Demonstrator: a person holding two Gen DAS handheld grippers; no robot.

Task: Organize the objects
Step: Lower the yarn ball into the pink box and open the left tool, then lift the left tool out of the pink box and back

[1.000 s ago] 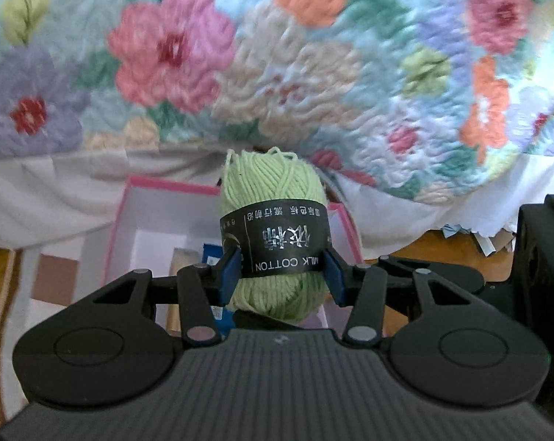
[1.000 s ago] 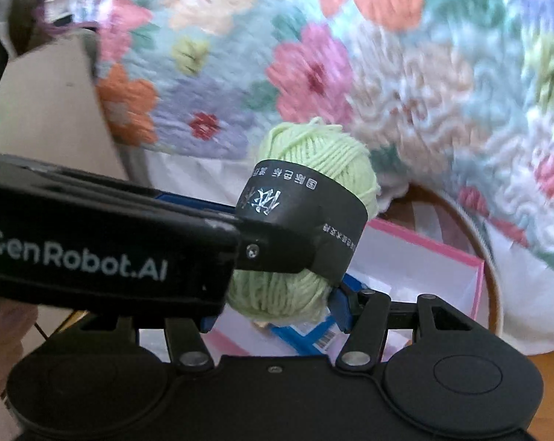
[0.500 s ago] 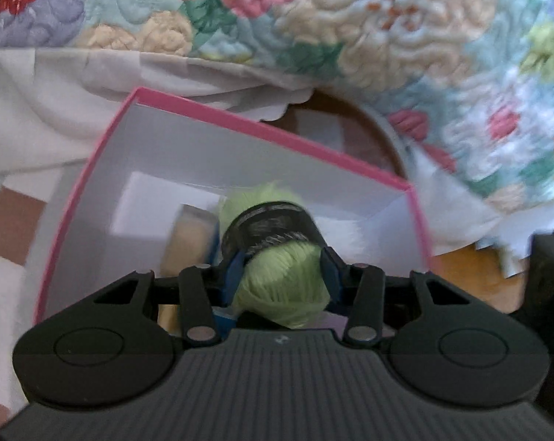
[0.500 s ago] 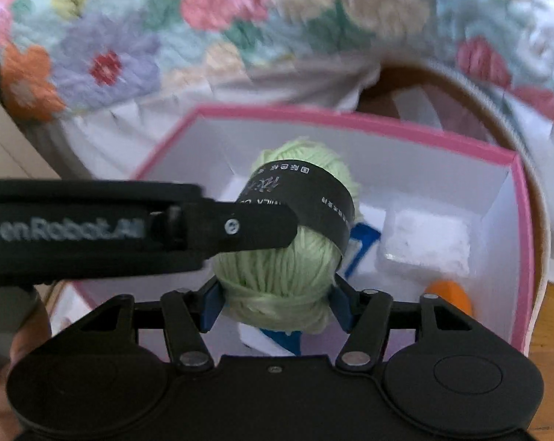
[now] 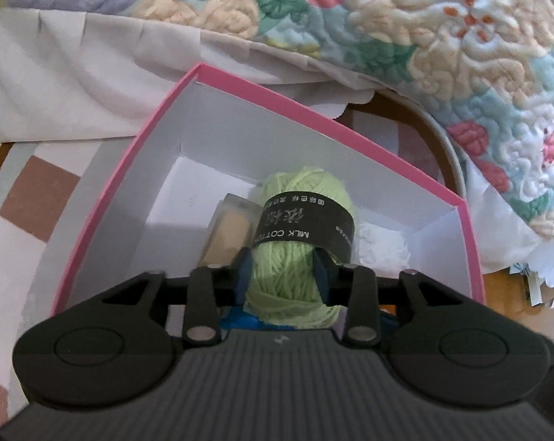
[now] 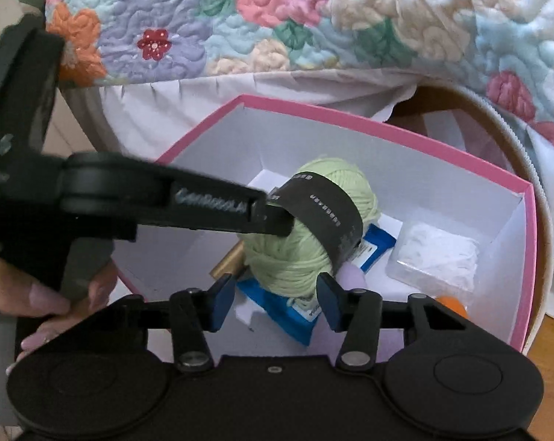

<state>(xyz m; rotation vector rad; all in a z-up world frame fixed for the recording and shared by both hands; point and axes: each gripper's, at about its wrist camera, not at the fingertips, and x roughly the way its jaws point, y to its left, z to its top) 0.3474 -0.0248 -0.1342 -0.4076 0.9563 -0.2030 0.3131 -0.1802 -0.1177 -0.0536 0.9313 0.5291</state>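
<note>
Holding a ball of light green yarn (image 5: 295, 253) inside the pink-rimmed white box (image 5: 277, 84), we have our left gripper (image 5: 282, 275) pinching the lower half of the skein, its blue pads pressed into the strands on both sides and the jaws closing further into it. The yarn's black paper band (image 5: 306, 228) reads "MILK COTTON" and sits just above the pads. From the right wrist camera we see the same ball (image 6: 313, 235) inside the box (image 6: 387, 117), gripped from the left by the left gripper's finger (image 6: 218, 209).

Our right gripper (image 6: 277, 297) is just short of the yarn; its jaws are closing, but the blue pads still stand spread to either side with clear gaps, so nothing is pressed between them.

Under and beside the ball lie a blue packet (image 6: 277, 308), a clear plastic case of white material (image 6: 438, 261), a tan item in a clear wrapper (image 5: 227, 235), a gold tube (image 6: 227, 261), something pale lilac (image 6: 354, 275) and something orange (image 6: 451, 303) at the box's near right corner.

A floral quilt (image 5: 442, 36) with a white skirt hangs behind the box, and a hand (image 6: 38, 294) shows at the lower left of the right view.
</note>
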